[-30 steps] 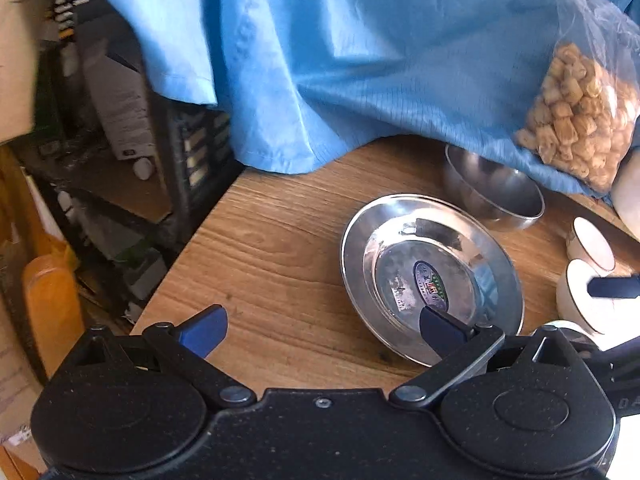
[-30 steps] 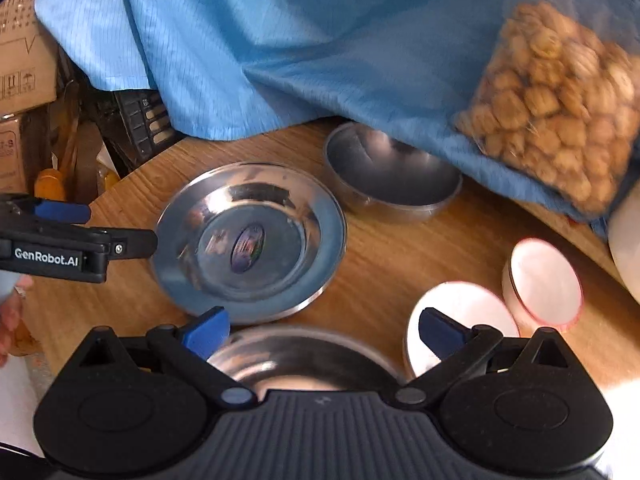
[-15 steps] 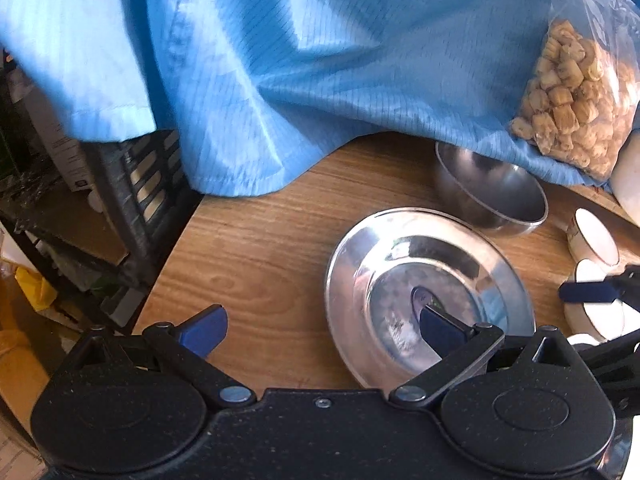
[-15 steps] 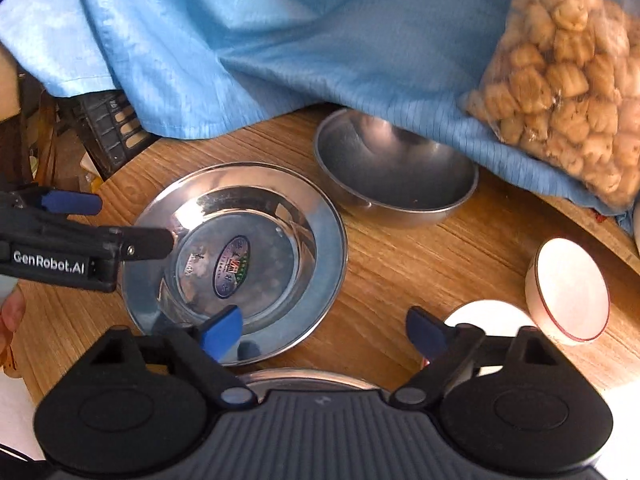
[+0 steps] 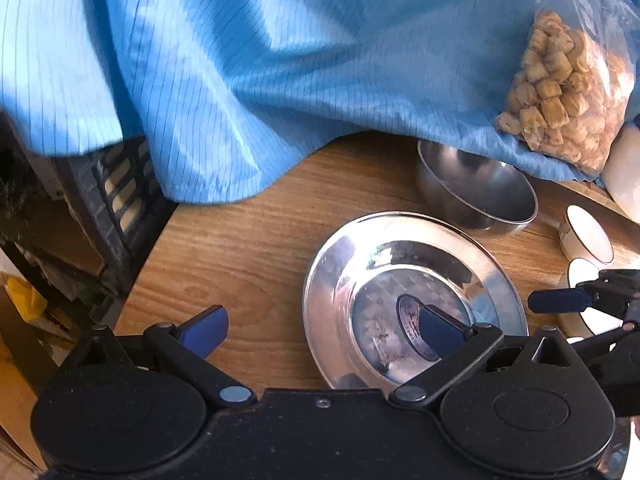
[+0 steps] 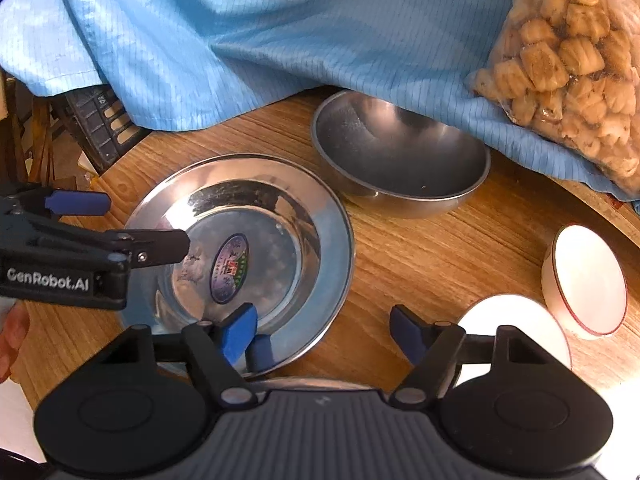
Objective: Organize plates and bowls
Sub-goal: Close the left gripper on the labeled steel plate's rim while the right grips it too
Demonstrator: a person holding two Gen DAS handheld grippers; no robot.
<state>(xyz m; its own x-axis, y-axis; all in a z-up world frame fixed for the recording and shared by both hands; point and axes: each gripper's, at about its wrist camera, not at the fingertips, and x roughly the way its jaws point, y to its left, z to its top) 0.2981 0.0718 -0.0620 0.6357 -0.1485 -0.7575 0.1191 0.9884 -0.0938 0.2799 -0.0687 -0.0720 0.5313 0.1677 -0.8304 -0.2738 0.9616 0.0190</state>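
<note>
Steel plate (image 6: 248, 216), flat on the wooden bench (image 6: 420, 248), sticker up. Looms larger in both wrist views than a second ago, with both grippers drawn in over it from the near side.

Right gripper (image 6: 322, 320): fingers just been closing, down from full spread to a partial gap, nothing pinched between them so far. Straddles the plate's near-right rim, with the left finger above the inner slope, mirrored in the steel, and the right finger out over bare wood. Reads as the start of a pinch on that rim, so probably the first pick of the sorting job, not yet a hold.

Left gripper (image 5: 316, 320): fingers spread wide and empty. Brackets the plate's left rim, right finger hanging over the sticker, left finger over bare bench. Contact with the metal impossible to judge from either view.

Just behind the plate, close but apart: steel bowl (image 6: 400, 160), upright, half under the hanging blue cloth (image 6: 280, 40). Off to the right: two white bowls (image 6: 588, 276), side by side and untouched. Above them, resting on the cloth: clear bag of snacks (image 6: 572, 48). Stacking not yet begun.
</note>
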